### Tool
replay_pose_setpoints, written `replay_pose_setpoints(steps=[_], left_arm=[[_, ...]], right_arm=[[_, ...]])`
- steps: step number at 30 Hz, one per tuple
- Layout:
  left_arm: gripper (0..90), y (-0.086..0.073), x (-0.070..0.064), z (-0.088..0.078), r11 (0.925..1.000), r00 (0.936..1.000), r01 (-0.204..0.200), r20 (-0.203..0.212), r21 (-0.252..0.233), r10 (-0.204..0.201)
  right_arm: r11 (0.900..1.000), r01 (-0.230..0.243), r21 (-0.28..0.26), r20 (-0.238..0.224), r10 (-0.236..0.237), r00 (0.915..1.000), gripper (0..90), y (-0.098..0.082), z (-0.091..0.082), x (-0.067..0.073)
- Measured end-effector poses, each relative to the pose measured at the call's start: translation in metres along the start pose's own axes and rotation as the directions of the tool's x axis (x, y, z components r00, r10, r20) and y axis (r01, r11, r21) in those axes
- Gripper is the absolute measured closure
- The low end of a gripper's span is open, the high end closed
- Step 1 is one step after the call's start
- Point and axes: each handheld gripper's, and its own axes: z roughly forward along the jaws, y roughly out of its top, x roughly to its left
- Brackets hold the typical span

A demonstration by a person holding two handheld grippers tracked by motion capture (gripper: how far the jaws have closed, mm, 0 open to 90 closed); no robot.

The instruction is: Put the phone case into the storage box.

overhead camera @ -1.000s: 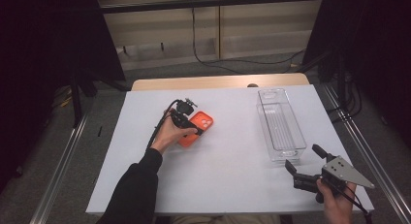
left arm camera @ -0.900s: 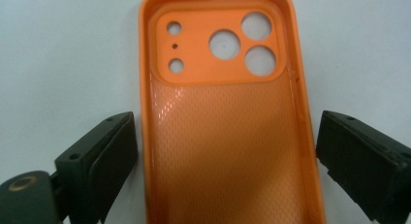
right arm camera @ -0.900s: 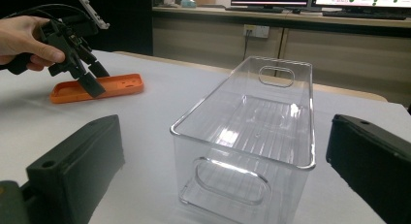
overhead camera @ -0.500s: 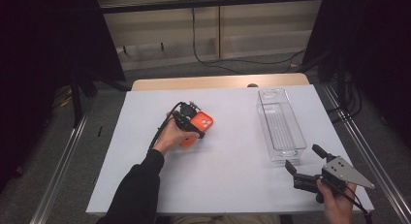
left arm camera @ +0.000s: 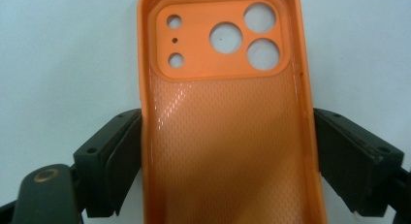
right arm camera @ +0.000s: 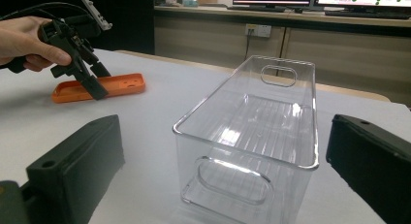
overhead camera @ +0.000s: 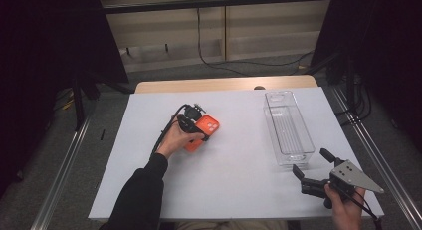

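The orange phone case [left arm camera: 228, 132] lies inside-up on the white counter [overhead camera: 239, 190]. The left gripper [left arm camera: 228, 161] has just been closing, its fingers [left arm camera: 121, 156] now touching both long sides. Squeeze evenly, then lift straight up. The right gripper [right arm camera: 223, 185] waits open before the clear bin [right arm camera: 252, 136]. The room around is dark.

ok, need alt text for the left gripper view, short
An orange phone case lies open side up on a white table, camera cutouts at the top, with the left gripper straddling it. The gripper's two black jaws sit against the case's long sides and have just been closing on it.
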Motion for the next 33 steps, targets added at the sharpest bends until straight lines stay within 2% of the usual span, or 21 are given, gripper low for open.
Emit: replay_pose_setpoints(steps=[5, 8, 11, 16, 18, 19, 22, 27, 29, 33], left_arm=[[15.9, 0.001, -0.001, -0.001, 0.9999, 0.9999, 0.011, -0.007, 0.002, -0.011], [16.1, -0.001, 0.0, -0.001, 0.9989, 0.9991, 0.041, 0.002, -0.022, -0.041], [16.2, 0.0, -0.001, -0.001, 0.9991, 0.9992, 0.038, -0.007, -0.018, -0.039], [16.2, -0.002, 0.001, -0.004, 0.9988, 0.999, 0.045, 0.01, -0.02, -0.044], [16.2, -0.002, 0.001, -0.004, 0.9976, 0.9985, 0.054, 0.006, -0.043, -0.054], [16.2, -0.002, 0.001, -0.005, 0.9977, 0.9984, 0.053, 0.019, -0.043, -0.052], [16.2, -0.003, 0.0, -0.006, 0.9983, 0.9991, 0.04, 0.015, -0.043, -0.039], [16.1, -0.005, 0.0, -0.009, 0.9956, 0.9997, 0.02, 0.014, -0.092, -0.019], [16.1, -0.006, 0.001, -0.01, 0.9925, 0.9995, 0.031, 0.011, -0.119, -0.03], [16.1, -0.009, 0.0, -0.015, 0.9878, 1.0, -0.004, -0.008, -0.156, 0.003]], right_arm=[[1.0, 0.0, 0.001, -0.003, 0.0, 1.0, 0.0, 0.0, 0.0, -0.001], [1.0, 0.0, -0.001, 0.001, 0.0, 1.0, 0.0, 0.0, 0.0, -0.001], [1.0, 0.0, 0.001, 0.001, 0.0, 1.0, 0.0, 0.0, 0.0, -0.001], [1.0, 0.0, -0.001, 0.002, 0.0, 1.0, 0.0, 0.0, 0.0, -0.001], [1.0, -0.001, -0.001, 0.002, 0.001, 1.0, 0.0, 0.0, 0.0, -0.001], [1.0, 0.001, -0.001, 0.001, -0.001, 1.0, 0.0, 0.0, 0.0, -0.001], [1.0, -0.001, 0.001, 0.0, 0.001, 1.0, 0.0, 0.0, 0.0, -0.001], [1.0, 0.0, 0.0, -0.001, 0.0, 1.0, 0.0, 0.0, 0.0, -0.001], [1.0, 0.0, 0.0, 0.0, 0.0, 1.0, 0.0, 0.0, 0.0, -0.001], [1.0, -0.002, 0.0, -0.001, 0.002, 1.0, 0.0, 0.0, 0.0, -0.001]])
